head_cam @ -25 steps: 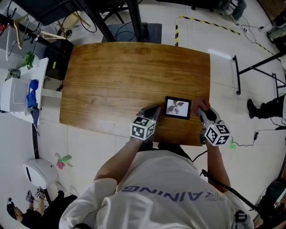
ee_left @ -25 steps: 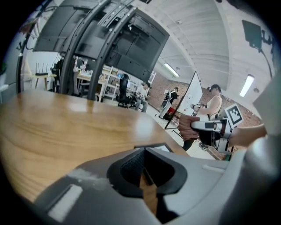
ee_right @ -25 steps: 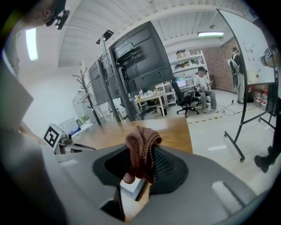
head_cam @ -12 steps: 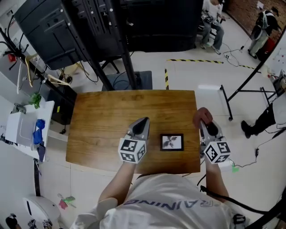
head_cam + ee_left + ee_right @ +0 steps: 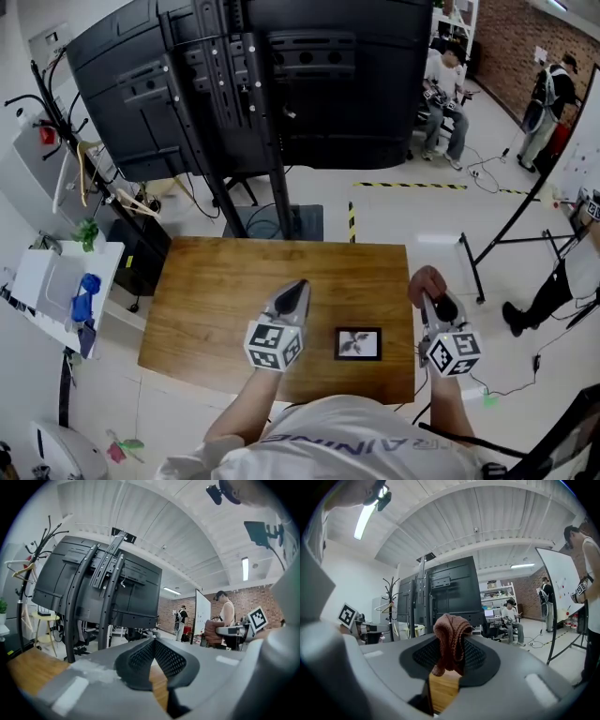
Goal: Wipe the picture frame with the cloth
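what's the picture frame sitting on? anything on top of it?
The small black picture frame lies flat on the brown wooden table, nothing on top of it. Whatever is directly beneath it is covered.

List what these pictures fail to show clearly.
Frame: image too small in the head view; absent from both gripper views.
Cloth: bunched in the right claw, so its full shape is unreadable in the right gripper view.
Table: near edge partly covered by the person, head view.
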Available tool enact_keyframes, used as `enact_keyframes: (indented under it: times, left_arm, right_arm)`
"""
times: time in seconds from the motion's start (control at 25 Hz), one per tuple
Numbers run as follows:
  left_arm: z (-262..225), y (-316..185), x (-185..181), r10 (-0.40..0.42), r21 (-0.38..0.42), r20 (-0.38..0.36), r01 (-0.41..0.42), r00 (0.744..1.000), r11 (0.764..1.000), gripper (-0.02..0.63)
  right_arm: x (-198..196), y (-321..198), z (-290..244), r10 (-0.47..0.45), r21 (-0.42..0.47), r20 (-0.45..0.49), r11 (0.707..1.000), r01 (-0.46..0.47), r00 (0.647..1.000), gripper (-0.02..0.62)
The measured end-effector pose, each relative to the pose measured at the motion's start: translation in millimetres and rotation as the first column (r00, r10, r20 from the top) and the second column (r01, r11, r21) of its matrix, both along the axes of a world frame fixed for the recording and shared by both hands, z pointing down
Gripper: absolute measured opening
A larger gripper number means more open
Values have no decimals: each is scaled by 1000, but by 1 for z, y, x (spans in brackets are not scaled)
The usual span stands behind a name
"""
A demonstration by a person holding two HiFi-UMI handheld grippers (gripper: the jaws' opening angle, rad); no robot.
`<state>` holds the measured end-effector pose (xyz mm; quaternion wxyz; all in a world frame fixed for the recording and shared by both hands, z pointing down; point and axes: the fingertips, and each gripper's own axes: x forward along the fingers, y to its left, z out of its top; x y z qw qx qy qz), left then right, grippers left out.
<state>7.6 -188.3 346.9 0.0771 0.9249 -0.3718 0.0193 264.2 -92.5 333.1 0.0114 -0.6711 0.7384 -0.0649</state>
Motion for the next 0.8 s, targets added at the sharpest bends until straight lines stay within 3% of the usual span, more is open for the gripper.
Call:
enact_keyframes:
  times: [0.8]
  left_arm:
    - [0,6,-1,2,-32,-29,-3,1000,999,3]
  right_arm:
    - [-24,-6,3,-65,-33,-37,997,64,997,115]
